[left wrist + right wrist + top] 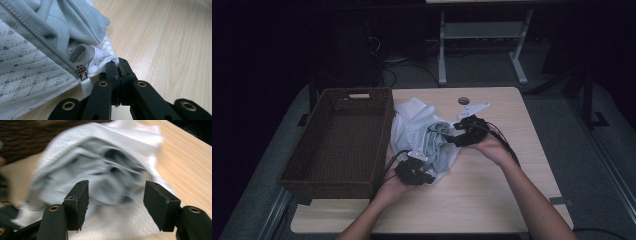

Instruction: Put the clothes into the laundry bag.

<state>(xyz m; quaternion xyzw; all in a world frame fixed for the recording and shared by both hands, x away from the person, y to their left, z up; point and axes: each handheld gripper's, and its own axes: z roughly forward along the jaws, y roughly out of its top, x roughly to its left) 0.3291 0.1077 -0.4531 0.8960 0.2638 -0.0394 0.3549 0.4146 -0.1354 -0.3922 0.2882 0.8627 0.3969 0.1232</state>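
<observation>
The left gripper [117, 72] fingers clench the white garment's [422, 135] hem at six o'clock, anchoring it on the table [492, 185], while the right gripper's [116, 195] released fingers hover beside it, apparently seeking another hold.

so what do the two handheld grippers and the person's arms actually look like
Both grippers are black. The left gripper and right gripper each carry a pale grey three-cornered plate on top and trail black cables. Close up, the left gripper's jaws are flat black linkage bars with brass-coloured rivets; the right gripper's jaws end in blocky black pads. The forearms are bare, with no sleeves in view.
</observation>
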